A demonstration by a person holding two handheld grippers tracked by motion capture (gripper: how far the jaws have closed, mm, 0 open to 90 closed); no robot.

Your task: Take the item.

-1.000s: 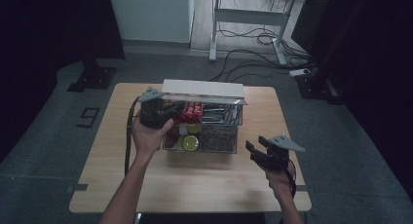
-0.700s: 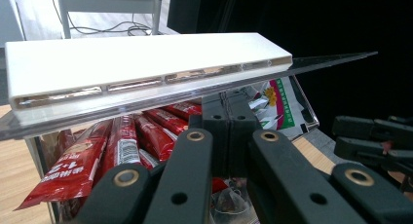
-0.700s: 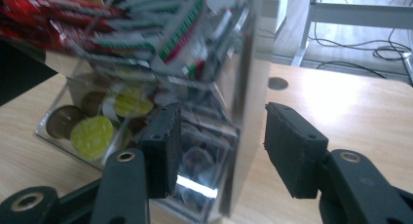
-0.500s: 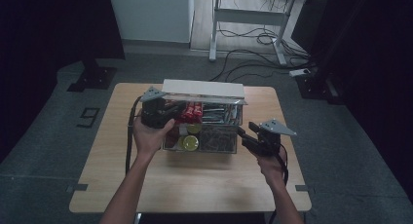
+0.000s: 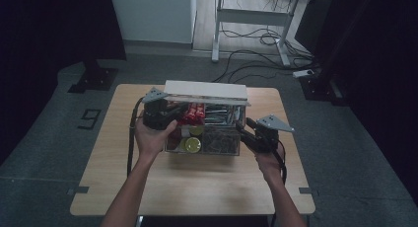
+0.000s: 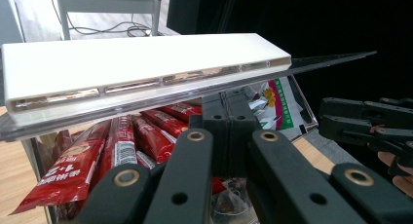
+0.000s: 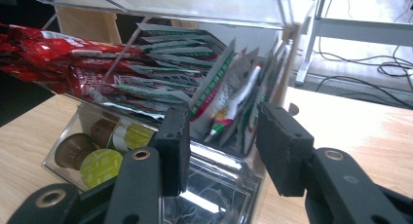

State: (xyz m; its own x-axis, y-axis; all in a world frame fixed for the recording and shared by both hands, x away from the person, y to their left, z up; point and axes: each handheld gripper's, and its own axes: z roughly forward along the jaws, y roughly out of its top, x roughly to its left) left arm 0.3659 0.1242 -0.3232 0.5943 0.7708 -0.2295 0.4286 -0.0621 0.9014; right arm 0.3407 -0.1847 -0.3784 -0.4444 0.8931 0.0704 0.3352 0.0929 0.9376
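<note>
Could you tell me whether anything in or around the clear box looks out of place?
Nothing looks spilled or damaged. The box's lid stands raised, and red sachets poke past their compartment's edge.

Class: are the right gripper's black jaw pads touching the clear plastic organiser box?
Apart. In the right gripper view, the right gripper pads stand open around the box's corner, with gaps visible.
</note>
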